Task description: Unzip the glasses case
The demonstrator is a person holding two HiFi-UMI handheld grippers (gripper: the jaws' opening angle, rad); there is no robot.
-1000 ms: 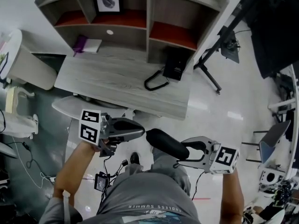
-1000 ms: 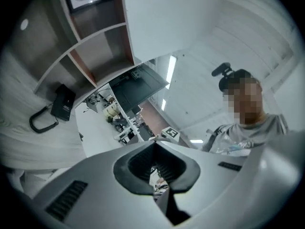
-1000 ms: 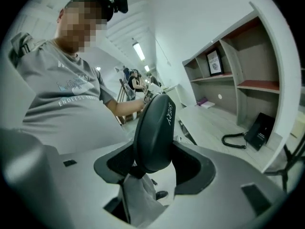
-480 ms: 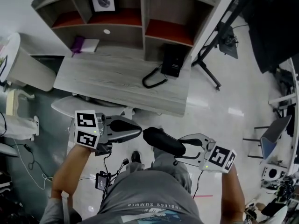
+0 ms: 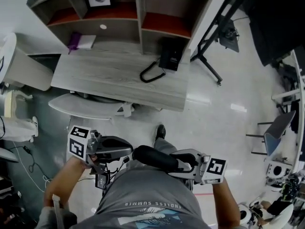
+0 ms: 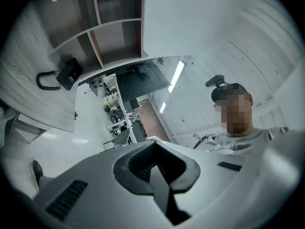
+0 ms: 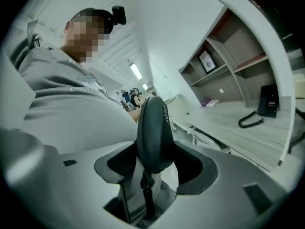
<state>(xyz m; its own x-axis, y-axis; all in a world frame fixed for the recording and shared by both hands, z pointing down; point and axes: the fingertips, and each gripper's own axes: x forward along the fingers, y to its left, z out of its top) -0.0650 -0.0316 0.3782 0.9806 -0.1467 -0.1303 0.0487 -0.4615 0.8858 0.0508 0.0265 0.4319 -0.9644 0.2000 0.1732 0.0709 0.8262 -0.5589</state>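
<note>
The glasses case [image 5: 155, 157] is a black oval pouch held out in front of my body, well short of the desk. My right gripper [image 5: 183, 162] is shut on its right end. In the right gripper view the glasses case [image 7: 153, 130] stands up between the two jaws, and its zip pull [image 7: 145, 187] hangs below. My left gripper [image 5: 129, 150] is just left of the case's free end, pointing at it, shut with nothing in it. In the left gripper view the left gripper [image 6: 158, 170] has its jaws closed together and the case is out of sight.
A grey wooden desk [image 5: 109, 80] with shelf compartments stands ahead. A black box with a looped strap [image 5: 167, 58] and a purple item [image 5: 74, 40] lie on it. A white curved seat [image 5: 81, 108] sits before the desk, and a black tripod [image 5: 212, 56] stands to the right.
Both grippers have drawn back toward my body, lower in the head view. The case has stayed in the right gripper and the left jaws have stayed closed.
</note>
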